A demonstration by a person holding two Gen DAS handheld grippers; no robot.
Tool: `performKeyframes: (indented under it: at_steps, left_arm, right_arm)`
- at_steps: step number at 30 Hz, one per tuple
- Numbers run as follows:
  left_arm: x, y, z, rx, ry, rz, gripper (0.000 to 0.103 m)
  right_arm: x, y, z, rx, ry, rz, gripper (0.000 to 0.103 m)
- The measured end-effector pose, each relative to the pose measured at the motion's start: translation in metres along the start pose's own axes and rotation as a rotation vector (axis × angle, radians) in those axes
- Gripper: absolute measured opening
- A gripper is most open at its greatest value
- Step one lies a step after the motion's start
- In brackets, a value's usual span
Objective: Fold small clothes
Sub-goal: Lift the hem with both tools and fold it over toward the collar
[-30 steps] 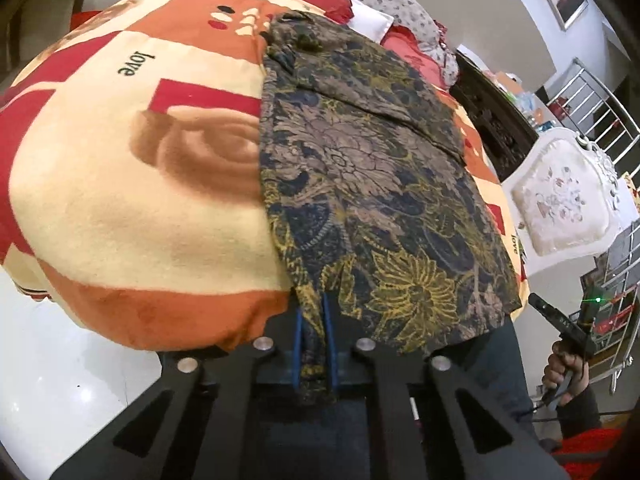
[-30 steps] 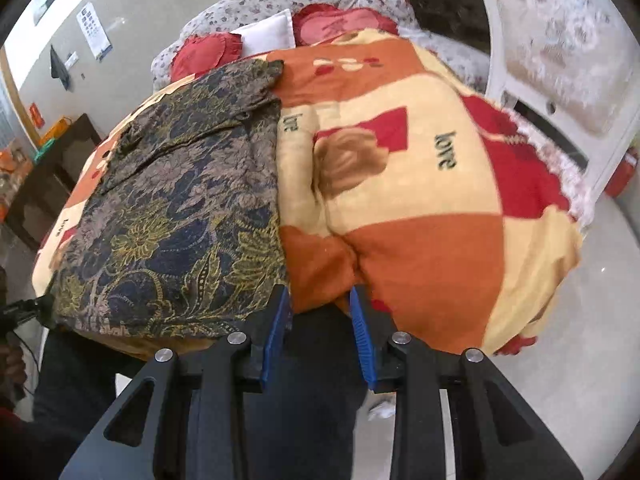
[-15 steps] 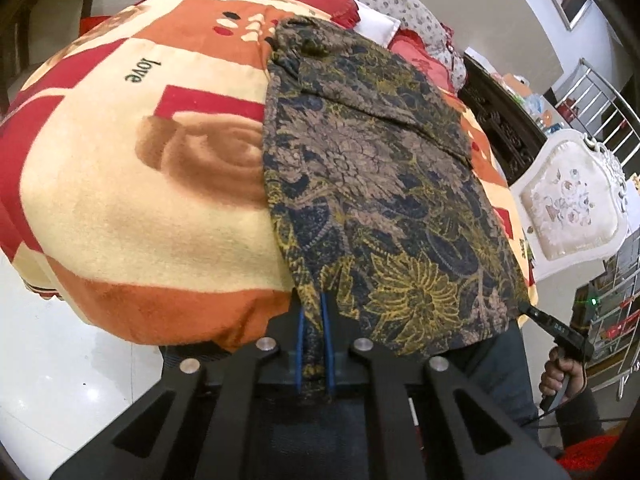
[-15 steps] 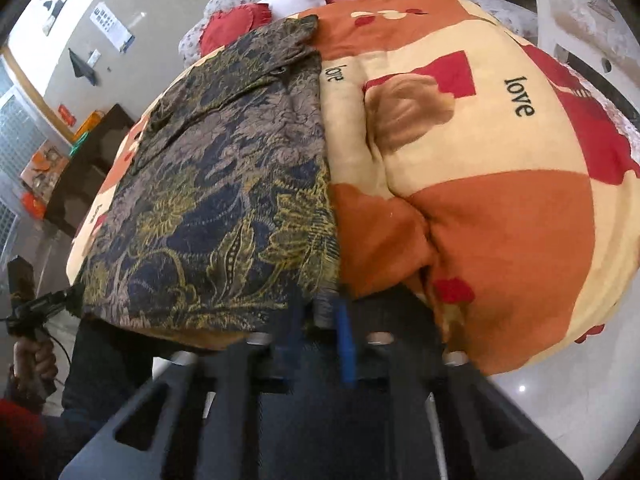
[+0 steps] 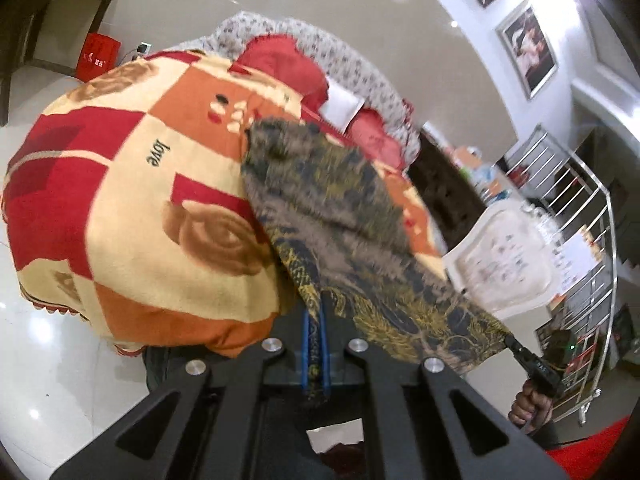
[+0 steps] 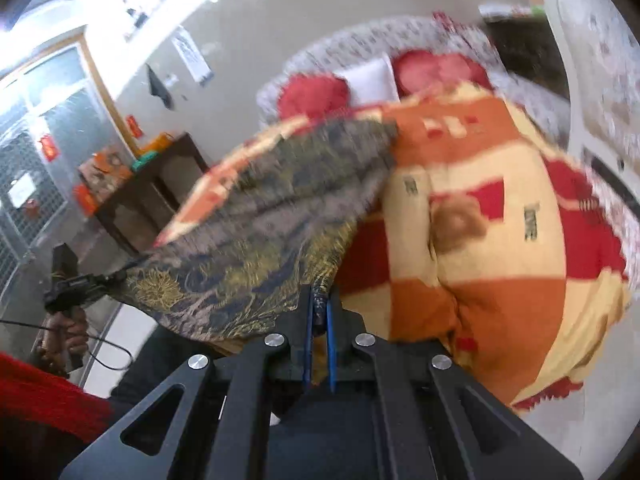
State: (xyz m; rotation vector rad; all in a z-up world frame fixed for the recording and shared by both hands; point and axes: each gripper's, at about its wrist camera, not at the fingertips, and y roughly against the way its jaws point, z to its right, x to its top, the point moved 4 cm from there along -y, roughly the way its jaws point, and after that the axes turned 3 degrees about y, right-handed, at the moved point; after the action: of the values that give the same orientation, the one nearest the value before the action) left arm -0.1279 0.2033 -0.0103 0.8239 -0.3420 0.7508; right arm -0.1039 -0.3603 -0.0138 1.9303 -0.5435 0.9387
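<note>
A dark floral garment with gold and navy pattern lies along the orange, red and cream blanket. Its near hem is lifted off the blanket and stretched between my two grippers. My left gripper is shut on one near corner of the hem. My right gripper is shut on the other near corner; the garment hangs taut from it toward the left gripper seen at the far left. In the left wrist view the right gripper pinches the far corner.
Red cushions and a white pillow lie at the far end of the bed. A white ornate chair and a metal railing stand beside it. A dark side table holds boxes. The glossy floor surrounds the bed.
The right gripper has closed on the garment's corner. Both grippers have risen, lifting the near hem off the blanket, and the views have tilted upward.
</note>
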Motion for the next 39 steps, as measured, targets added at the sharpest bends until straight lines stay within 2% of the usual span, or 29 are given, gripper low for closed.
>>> performKeyframes:
  at_steps: [5, 7, 11, 16, 22, 27, 30, 34, 39]
  left_arm:
    - [0.002, 0.028, 0.003, -0.035, 0.035, 0.022, 0.004]
    - [0.013, 0.021, 0.004, -0.051, 0.047, 0.040, 0.004]
    - [0.047, -0.013, 0.003, -0.013, 0.045, 0.066, 0.004]
    - [0.105, -0.078, 0.000, 0.061, 0.031, 0.105, 0.004]
    - [0.142, -0.147, -0.013, 0.137, 0.026, 0.104, 0.004]
    - [0.184, -0.193, -0.023, 0.167, 0.024, 0.126, 0.004]
    - [0.222, -0.224, -0.027, 0.194, 0.015, 0.144, 0.004]
    - [0.259, -0.272, -0.034, 0.236, 0.003, 0.109, 0.004]
    - [0.264, -0.328, -0.044, 0.342, -0.087, 0.028, 0.005]
  right_arm:
    - [0.016, 0.032, -0.007, 0.041, -0.019, 0.057, 0.007]
    - [0.021, 0.030, -0.005, 0.034, -0.014, 0.062, 0.007]
    - [0.040, 0.003, 0.011, 0.003, -0.028, 0.068, 0.007]
    - [0.083, -0.061, 0.035, -0.083, -0.005, 0.073, 0.007]
    - [0.124, -0.132, 0.060, -0.162, 0.029, 0.054, 0.007]
    - [0.155, -0.189, 0.075, -0.222, 0.061, 0.031, 0.007]
    - [0.175, -0.225, 0.086, -0.249, 0.063, 0.014, 0.007]
    - [0.201, -0.270, 0.100, -0.278, 0.045, -0.012, 0.007]
    - [0.216, -0.317, 0.119, -0.315, 0.004, -0.056, 0.007]
